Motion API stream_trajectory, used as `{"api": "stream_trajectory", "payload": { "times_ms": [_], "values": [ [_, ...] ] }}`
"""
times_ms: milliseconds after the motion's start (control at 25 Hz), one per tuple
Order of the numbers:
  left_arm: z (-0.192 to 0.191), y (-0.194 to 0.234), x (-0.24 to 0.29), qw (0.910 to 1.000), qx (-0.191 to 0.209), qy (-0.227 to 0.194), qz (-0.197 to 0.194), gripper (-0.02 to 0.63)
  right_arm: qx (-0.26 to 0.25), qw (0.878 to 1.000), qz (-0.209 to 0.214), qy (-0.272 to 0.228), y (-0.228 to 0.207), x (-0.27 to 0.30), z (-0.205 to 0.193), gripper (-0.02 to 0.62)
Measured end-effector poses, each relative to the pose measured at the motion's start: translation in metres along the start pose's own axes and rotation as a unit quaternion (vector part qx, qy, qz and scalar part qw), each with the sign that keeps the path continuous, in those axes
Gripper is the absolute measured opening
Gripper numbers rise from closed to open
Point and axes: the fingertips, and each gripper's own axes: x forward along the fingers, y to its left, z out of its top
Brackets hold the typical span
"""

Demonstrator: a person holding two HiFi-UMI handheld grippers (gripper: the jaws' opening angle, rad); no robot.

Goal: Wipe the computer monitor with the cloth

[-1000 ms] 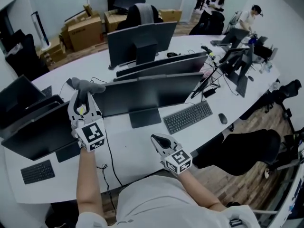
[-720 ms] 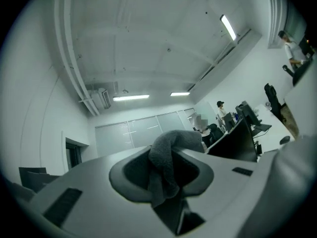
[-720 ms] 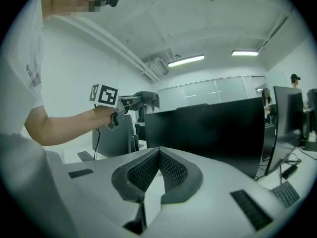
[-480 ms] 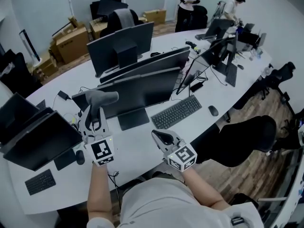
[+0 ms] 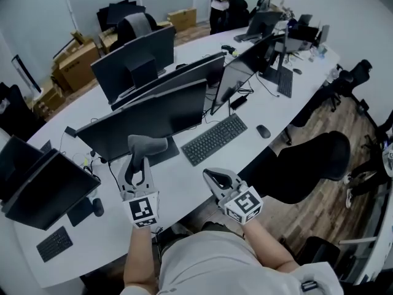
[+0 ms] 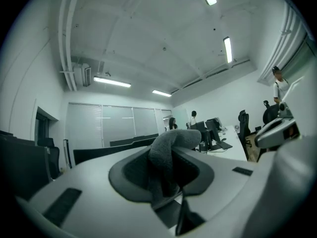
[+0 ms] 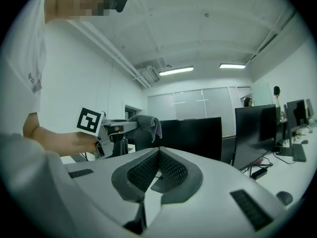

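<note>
Left gripper (image 5: pixel 140 163): jaws pinch the grey cloth (image 5: pixel 146 145), which bunches out above the tips.
Right gripper (image 5: pixel 213 178): jaws pressed together, nothing between them, low by my body.
Monitor (image 5: pixel 153 118): straight ahead, just beyond the cloth; its long axis runs left to right across me.
Nearer hand: the left, clearly.
Contact: I can't tell whether cloth meets screen; I judge a short forward push comes next.
Cardboard boxes (image 5: pixel 77 57): far back, contents unseen.
</note>
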Motion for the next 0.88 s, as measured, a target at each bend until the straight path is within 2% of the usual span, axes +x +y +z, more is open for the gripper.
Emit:
{"api": "stream_trajectory", "payload": {
  "times_ms": [240, 440, 880],
  "values": [
    [-0.018, -0.049, -0.012, 0.9976, -0.04, 0.028, -0.05, 0.1, 0.008, 1.0, -0.025, 0.008, -0.014, -0.041, -0.009, 0.008],
    [-0.024, -0.085, -0.02, 0.9934, -0.056, 0.033, -0.094, 0.1, 0.003, 0.999, -0.041, 0.02, -0.02, -0.067, -0.021, 0.008],
    [-0.03, -0.129, -0.025, 0.9826, -0.086, 0.037, -0.16, 0.1, 0.005, 0.997, -0.068, 0.027, -0.031, -0.104, -0.038, 0.006]
  ]
}}
